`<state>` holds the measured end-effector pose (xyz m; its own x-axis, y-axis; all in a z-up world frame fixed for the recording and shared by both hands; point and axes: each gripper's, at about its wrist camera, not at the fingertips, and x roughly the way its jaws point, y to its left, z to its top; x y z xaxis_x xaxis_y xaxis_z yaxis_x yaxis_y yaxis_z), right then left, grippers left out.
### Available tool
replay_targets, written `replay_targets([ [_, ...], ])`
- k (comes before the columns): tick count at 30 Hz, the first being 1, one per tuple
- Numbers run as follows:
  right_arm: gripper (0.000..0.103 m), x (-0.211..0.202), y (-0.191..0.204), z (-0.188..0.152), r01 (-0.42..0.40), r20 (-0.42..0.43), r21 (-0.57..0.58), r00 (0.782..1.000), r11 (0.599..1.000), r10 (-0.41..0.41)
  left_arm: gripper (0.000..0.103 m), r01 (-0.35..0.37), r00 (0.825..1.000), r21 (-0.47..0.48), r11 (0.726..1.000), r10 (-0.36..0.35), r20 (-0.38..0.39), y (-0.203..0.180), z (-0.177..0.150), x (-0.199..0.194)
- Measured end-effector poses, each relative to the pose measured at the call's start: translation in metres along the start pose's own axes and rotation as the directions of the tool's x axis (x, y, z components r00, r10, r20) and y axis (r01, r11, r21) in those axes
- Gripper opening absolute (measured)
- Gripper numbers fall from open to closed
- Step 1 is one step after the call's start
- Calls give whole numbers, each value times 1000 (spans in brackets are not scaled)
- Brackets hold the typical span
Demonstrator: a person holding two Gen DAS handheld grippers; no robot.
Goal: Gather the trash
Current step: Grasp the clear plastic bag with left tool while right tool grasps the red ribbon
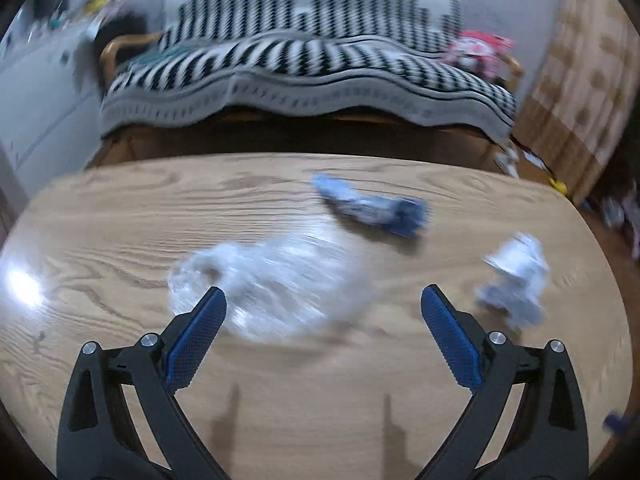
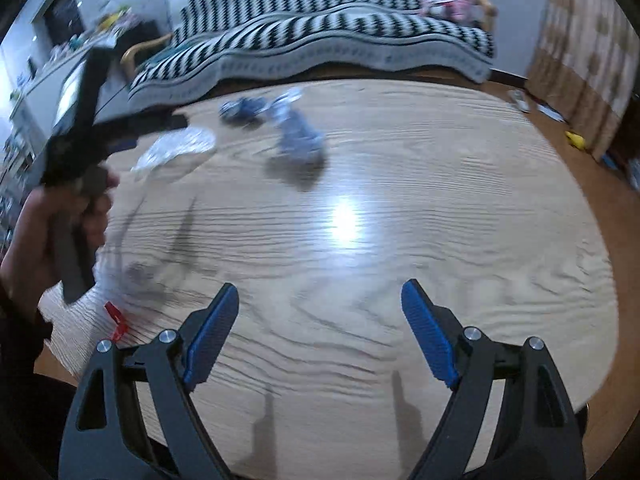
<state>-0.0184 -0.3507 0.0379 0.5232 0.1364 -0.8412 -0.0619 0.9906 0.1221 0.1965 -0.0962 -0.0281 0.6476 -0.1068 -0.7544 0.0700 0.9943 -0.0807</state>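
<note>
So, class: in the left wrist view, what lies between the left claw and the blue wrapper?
The clear plastic bag lies between the open left claw and the blue wrapper, on the table.

Right gripper [image 2: 320, 300] jaws gape empty above the wooden table [image 2: 440, 200].

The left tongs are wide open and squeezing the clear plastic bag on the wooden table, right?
Not quite. The left tongs are wide open, but they squeeze nothing. In the left wrist view the clear plastic bag lies loose on the wooden table, past the blue pads.
</note>
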Motion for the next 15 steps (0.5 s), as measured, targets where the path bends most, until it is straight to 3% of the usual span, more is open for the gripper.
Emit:
replay_targets([
  [2,81,11,16,7,-17,-14,-17,1000,1000,16,95,-25,999,-36,999,24,-26,13,7,19],
  [6,81,28,43,13,-56,-35,-60,998,997,54,92,9,997,-50,999,-12,-73,21,20,48],
  [9,81,37,60,15,-82,-45,-88,996,993,78,50,34,991,-23,999,-36,-128,22,14,59],
  [11,81,42,74,17,-103,-51,-107,994,989,98,15,23,992,-13,1000,-24,-127,28,12,64],
  [15,81,48,95,17,-167,-78,-133,984,977,158,4,36,991,-28,999,-40,-129,40,6,56],
])
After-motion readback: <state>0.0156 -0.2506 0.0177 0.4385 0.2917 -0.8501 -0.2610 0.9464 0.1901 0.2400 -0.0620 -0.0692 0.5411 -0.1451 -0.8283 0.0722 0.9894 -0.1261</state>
